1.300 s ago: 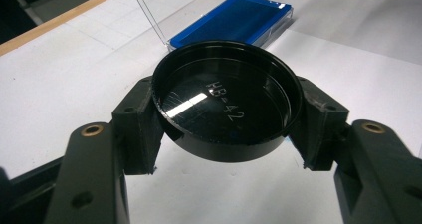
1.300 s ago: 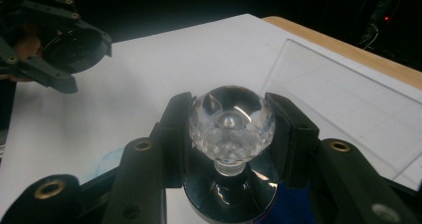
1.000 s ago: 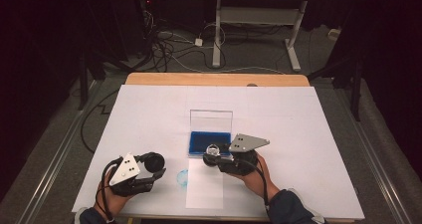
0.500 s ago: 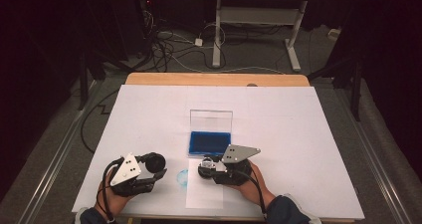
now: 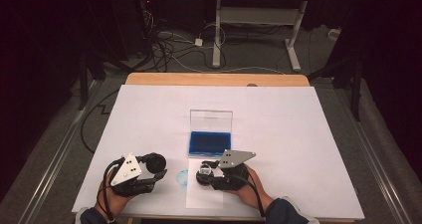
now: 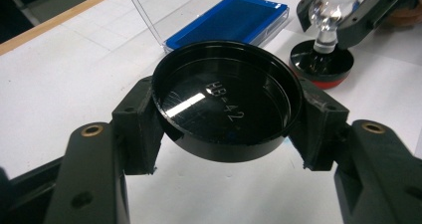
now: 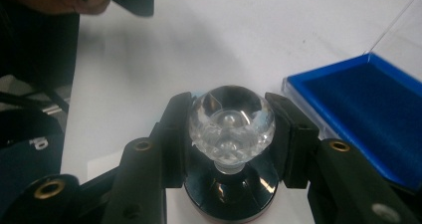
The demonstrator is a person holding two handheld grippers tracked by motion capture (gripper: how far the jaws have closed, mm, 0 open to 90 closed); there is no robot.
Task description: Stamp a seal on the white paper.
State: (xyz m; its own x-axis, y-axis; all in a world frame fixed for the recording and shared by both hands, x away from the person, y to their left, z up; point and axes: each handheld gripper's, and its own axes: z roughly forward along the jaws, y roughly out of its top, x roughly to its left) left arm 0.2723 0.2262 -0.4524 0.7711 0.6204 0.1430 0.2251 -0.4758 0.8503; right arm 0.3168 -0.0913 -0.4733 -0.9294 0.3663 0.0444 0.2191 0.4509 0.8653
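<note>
A white-covered table (image 5: 298,134) seen from above carries an open ink pad case (image 5: 210,142) at its centre, the clear lid (image 5: 211,119) standing upright behind the blue pad (image 6: 234,17). Just in front of the case lies a sheet of white paper (image 5: 199,199), with a faint blue round stamp mark (image 5: 182,177) on the table cover at the sheet's left edge. At the near edge, a person's right gripper (image 7: 231,129) is clenched on the clear faceted knob (image 7: 231,119) of a round stamp (image 6: 321,59), whose black body with a red rim at the bottom sits on the paper, near the front of the ink pad case. To the left, the left gripper (image 6: 226,119) grips a round black cap (image 6: 226,104) by its rim, hollow side facing the camera and held off the table, with the moulded marking "HB-42" legible inside. The cap is apart from the stamp, to its left in the high view.
</note>
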